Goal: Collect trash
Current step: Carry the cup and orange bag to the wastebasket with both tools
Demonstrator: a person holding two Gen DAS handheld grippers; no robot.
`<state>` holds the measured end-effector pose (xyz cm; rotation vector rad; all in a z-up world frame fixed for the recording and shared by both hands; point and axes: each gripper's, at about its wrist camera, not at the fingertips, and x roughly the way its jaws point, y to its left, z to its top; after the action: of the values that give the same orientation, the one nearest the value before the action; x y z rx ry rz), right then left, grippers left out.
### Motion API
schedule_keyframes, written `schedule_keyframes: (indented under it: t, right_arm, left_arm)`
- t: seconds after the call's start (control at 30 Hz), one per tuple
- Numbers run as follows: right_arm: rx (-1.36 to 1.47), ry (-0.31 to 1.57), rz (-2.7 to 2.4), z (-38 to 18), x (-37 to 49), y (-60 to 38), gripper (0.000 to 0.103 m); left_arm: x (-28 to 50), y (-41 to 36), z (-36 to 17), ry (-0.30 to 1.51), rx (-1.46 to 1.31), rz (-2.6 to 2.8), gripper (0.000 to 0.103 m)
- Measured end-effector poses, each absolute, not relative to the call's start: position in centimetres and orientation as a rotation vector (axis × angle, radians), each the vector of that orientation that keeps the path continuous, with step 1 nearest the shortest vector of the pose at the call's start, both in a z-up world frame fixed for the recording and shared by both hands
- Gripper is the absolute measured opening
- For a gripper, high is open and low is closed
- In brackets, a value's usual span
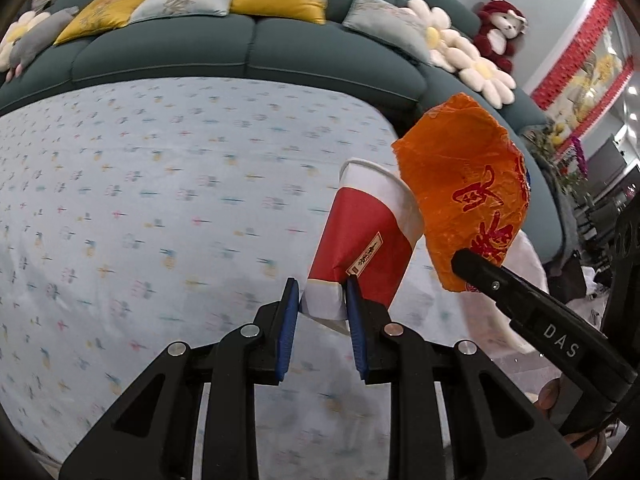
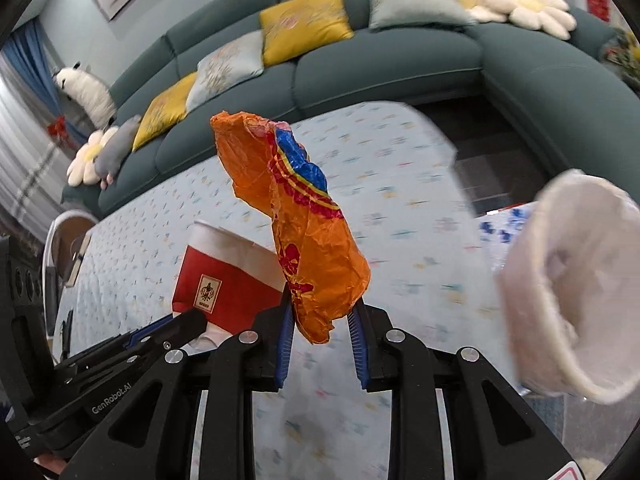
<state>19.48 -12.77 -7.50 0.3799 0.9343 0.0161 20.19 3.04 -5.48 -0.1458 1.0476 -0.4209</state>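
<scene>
A red and white paper cup [image 1: 366, 236] hangs tilted above the table, and my left gripper [image 1: 323, 294] is shut on its crushed base. An orange crinkled wrapper [image 2: 298, 224] with red, yellow and blue print is pinched at its lower end by my right gripper [image 2: 320, 316], which is shut on it. In the left wrist view the wrapper [image 1: 468, 192] sits just right of the cup, with the right gripper's black finger under it. In the right wrist view the cup [image 2: 230, 276] shows at lower left, beside the left gripper's black body.
A table under a pale blue patterned cloth [image 1: 160, 200] fills the ground below. Behind it curves a dark green sofa [image 1: 248, 52] with yellow and grey cushions and flower pillows. A white fluffy cylinder-like object [image 2: 576, 280] stands close at the right. A dark gap of floor [image 2: 496, 148] lies between table and sofa.
</scene>
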Motion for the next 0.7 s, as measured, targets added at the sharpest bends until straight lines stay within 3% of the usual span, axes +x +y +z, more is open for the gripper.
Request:
schedule_keyframes:
  t: [0.7]
  right_arm:
    - [0.458,0.77,-0.241,-2.9,5.6,-30.0,0.024]
  left_arm:
    - [13.4,-14.5,-2.9,1.021,-0.002,-0.627,0.023]
